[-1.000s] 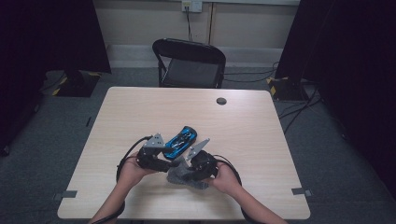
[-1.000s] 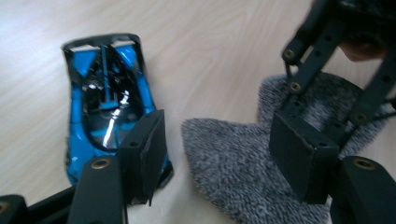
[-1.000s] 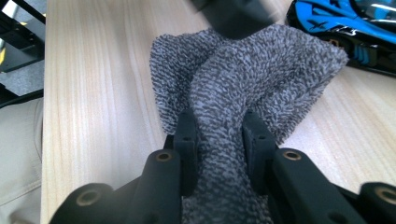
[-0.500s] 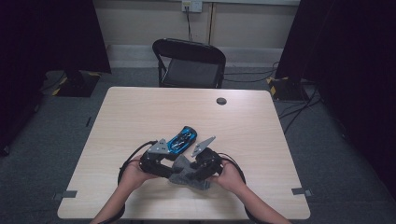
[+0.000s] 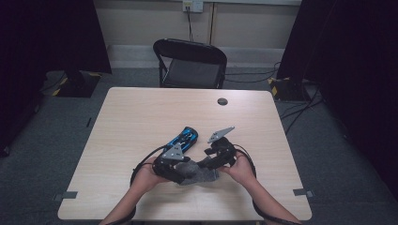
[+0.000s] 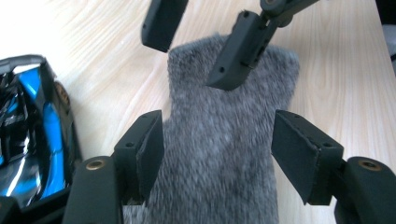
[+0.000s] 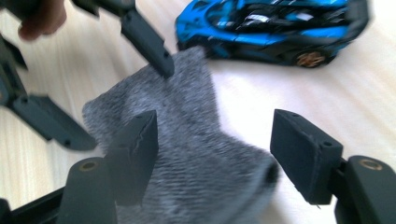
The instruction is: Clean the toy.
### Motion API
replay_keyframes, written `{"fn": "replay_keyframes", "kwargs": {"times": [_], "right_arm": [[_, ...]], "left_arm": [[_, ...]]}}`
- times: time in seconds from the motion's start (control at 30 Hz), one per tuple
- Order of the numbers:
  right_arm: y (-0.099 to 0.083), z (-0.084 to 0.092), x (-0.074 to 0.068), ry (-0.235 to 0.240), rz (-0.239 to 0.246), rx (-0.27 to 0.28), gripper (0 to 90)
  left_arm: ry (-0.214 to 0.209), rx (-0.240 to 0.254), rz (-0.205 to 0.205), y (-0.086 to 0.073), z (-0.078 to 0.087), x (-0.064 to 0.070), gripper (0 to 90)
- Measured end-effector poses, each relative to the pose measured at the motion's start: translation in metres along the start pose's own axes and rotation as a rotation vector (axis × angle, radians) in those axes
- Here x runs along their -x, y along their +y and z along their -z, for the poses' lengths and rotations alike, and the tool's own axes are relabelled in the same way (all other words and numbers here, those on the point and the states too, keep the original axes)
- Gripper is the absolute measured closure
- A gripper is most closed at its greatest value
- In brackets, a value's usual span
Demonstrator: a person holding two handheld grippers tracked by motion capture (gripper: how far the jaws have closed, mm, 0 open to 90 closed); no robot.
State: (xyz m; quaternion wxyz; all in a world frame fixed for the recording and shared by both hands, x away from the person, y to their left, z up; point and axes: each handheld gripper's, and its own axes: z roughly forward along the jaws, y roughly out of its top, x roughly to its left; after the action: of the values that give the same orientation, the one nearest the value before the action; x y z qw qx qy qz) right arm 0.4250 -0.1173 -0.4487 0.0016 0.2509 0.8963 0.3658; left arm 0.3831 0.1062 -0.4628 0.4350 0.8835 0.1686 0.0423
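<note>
Black jaws of the left hand-held gripper point(image 6: 217, 154) stand spread with the grey sock point(image 6: 224, 140) lying flat between them, the pads not pressing on it, and the right hand-held gripper point(image 7: 212, 154), whose jaws have just been opening, stands spread over the sock's other end without pinching it. Taking the sock point(image 5: 199, 172) as the landmark, it lies on the wooden tabletop point(image 5: 136, 117) between the two hands near the person's edge, the blue toy car point(image 5: 184, 138) sits just beyond it, and a small dark disc point(image 5: 222, 101) rests well beyond it toward the black chair point(image 5: 190, 61).
</note>
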Motion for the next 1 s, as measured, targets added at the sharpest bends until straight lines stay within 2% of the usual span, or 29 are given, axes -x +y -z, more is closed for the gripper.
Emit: {"fn": "replay_keyframes", "kwargs": {"times": [0.1,0.13,0.2,0.33,0.37,0.4,0.43,0.47,0.5,0.53,0.57,0.67,0.73,0.8,0.9,1.0], "right_arm": [[0.001,0.007,0.005,-0.017,-0.018,0.025,32.0],[0.001,0.008,0.007,-0.027,-0.026,0.027,32.1],[0.001,0.009,0.012,-0.046,-0.034,0.024,32.1],[0.002,0.011,0.017,-0.06,-0.047,0.031,32.2],[0.002,0.011,0.017,-0.064,-0.048,0.031,32.2],[0.003,0.011,0.018,-0.068,-0.049,0.029,32.2],[0.003,0.01,0.019,-0.071,-0.051,0.025,32.2],[0.004,0.009,0.02,-0.077,-0.047,0.022,32.1],[0.005,0.009,0.02,-0.082,-0.049,0.019,32.1],[0.006,0.008,0.021,-0.089,-0.05,0.021,32.2],[0.008,0.007,0.022,-0.092,-0.056,0.023,32.2],[0.014,0.003,0.026,-0.089,-0.084,0.049,32.7],[0.019,-0.001,0.027,-0.101,-0.093,0.052,32.8],[0.025,-0.007,0.026,-0.097,-0.088,0.053,32.6],[0.034,-0.017,0.024,-0.116,-0.059,0.044,29.6],[0.044,-0.029,0.022,-0.114,-0.055,0.048,28.4]], "left_arm": [[-0.008,-0.015,-0.018,0.002,-0.009,0.002,34.1],[0.003,-0.032,-0.03,0.002,-0.012,0.003,34.1],[0.002,-0.046,-0.032,0.001,-0.019,0.002,34.1],[0.007,-0.108,-0.037,-0.005,-0.034,0.002,34.8],[0.001,-0.101,-0.035,-0.006,-0.036,0.002,35.9],[-0.003,-0.105,-0.033,-0.006,-0.036,0.002,38.7],[-0.005,-0.104,-0.023,-0.005,-0.036,0.003,45.7],[-0.007,-0.112,-0.035,-0.004,-0.035,0.003,51.6],[-0.012,-0.113,-0.031,-0.004,-0.035,0.004,60.0],[-0.009,-0.125,-0.029,-0.002,-0.034,0.005,64.5],[-0.008,-0.144,-0.039,-0.001,-0.033,0.004,67.6],[0.029,-0.122,-0.01,-0.003,-0.025,0.005,69.6],[0.048,-0.107,-0.006,-0.005,-0.015,0.004,69.9],[0.063,-0.078,0.012,-0.008,-0.001,0.002,70.1],[0.108,-0.074,0.014,-0.013,0.023,-0.001,70.2],[0.155,-0.078,0.054,-0.026,0.046,-0.009,70.2]]}}
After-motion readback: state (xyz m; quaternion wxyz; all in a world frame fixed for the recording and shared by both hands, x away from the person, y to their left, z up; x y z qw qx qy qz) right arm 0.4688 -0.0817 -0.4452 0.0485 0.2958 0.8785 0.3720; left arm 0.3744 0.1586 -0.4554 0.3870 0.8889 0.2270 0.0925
